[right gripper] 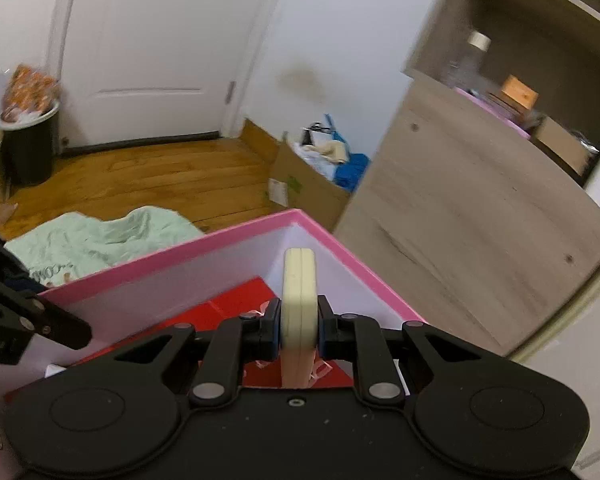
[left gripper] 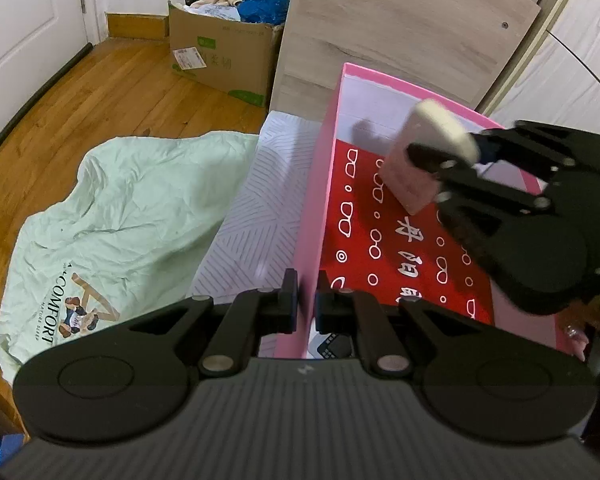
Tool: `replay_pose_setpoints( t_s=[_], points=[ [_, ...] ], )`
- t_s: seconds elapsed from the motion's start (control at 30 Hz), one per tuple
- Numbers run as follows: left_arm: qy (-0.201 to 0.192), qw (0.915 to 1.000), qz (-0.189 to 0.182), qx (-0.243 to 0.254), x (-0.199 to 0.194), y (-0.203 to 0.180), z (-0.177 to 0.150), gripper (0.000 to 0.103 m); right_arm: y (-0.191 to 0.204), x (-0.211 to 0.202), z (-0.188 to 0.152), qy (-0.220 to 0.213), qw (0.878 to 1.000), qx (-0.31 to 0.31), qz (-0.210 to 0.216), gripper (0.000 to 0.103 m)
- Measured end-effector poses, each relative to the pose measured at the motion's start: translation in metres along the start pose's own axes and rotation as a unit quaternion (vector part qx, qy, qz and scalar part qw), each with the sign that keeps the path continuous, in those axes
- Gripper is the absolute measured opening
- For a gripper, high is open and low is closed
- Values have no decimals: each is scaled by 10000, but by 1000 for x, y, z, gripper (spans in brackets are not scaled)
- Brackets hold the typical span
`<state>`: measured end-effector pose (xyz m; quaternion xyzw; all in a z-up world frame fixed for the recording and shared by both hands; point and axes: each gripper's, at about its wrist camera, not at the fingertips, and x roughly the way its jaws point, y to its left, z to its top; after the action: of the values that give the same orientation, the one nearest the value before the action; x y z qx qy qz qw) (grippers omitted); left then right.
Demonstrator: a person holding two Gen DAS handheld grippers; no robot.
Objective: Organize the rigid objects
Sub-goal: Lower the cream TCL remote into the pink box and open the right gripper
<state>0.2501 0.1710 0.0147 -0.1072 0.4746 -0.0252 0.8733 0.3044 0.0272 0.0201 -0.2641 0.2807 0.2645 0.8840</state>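
The right gripper (right gripper: 299,330) is angled down over the pink box (left gripper: 314,200), clamped on a cream case (right gripper: 298,300) held edge-up above the red sheet (left gripper: 400,248). The left gripper (left gripper: 305,304) is pinched on the box's wall. "COMFORT" is read on the green cloth (left gripper: 120,208).

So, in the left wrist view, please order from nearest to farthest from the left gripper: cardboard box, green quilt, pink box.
From the left gripper:
1. Pink box, its wall between the fingers.
2. Green quilt, on the floor, left.
3. Cardboard box, far, by the wall.
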Motion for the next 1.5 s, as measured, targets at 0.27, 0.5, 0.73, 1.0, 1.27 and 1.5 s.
replay_pose_setpoints(
  t_s=[0.27,0.5,0.73,1.0,1.27,1.5],
  points=[
    [22,10000,-43,-67,0,2,1,7,3,-2,-2,206,9967,253,746,38],
    [15,10000,-38,-56,0,3,1,7,-9,9,-9,697,9800,1028,1557,49],
    [13,10000,-41,-35,0,3,1,7,-55,26,-28,1868,9052,3414,1707,55],
    [6,9998,-30,172,0,0,0,6,-34,40,-42,2585,8965,3494,857,65],
    [47,9991,-203,365,1,3,2,7,-38,49,-49,2200,8630,4325,1405,56],
    [30,9990,-201,392,1,2,-1,6,-18,66,-31,2003,8762,4089,1576,56]
  ],
)
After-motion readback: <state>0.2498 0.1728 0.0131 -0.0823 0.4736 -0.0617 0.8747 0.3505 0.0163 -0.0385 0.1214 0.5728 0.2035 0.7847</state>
